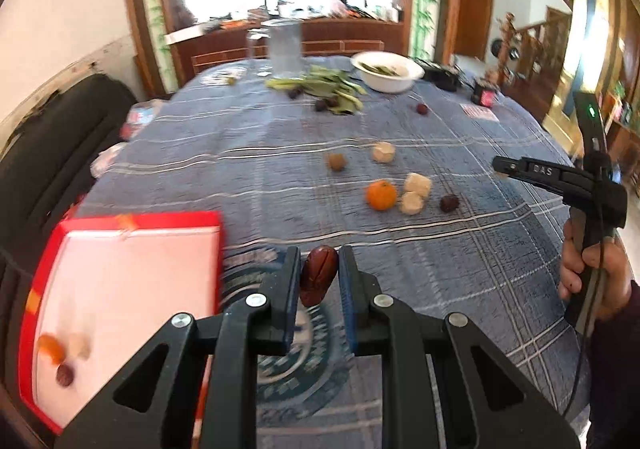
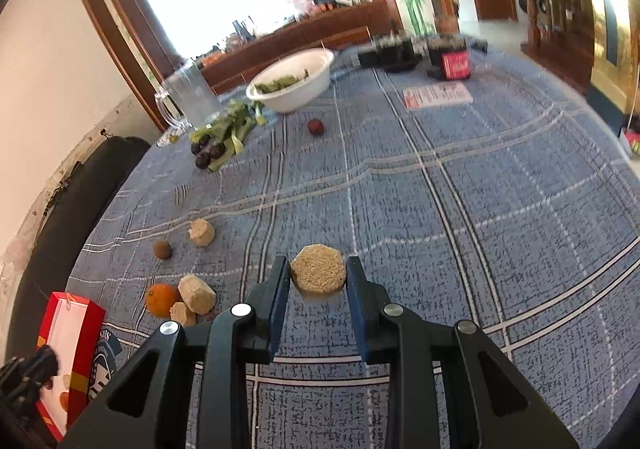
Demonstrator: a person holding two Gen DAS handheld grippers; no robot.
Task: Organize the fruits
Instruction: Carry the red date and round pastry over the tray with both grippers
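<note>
My left gripper [image 1: 319, 273] is shut on a dark red date [image 1: 317, 275], held above the blue checked tablecloth just right of the red-rimmed box [image 1: 120, 223]. An orange piece [image 1: 51, 347] and a dark round fruit [image 1: 65, 375] lie in the box. My right gripper [image 2: 318, 281] is shut on a tan octagonal cake [image 2: 318, 275]. On the cloth lie an orange [image 1: 381, 195], several tan cakes [image 1: 417, 185], a brown round fruit [image 1: 336, 161] and a dark red fruit [image 1: 449, 203]. The right gripper [image 1: 516, 169] also shows at the right edge of the left wrist view.
Far across the table stand a white bowl [image 1: 387, 71] with greens, loose green leaves [image 1: 328, 85] with dark fruits, a glass jug [image 1: 285, 47], a red can [image 2: 454, 63] and a card [image 2: 436, 95]. A black seat [image 1: 44, 153] lines the left edge.
</note>
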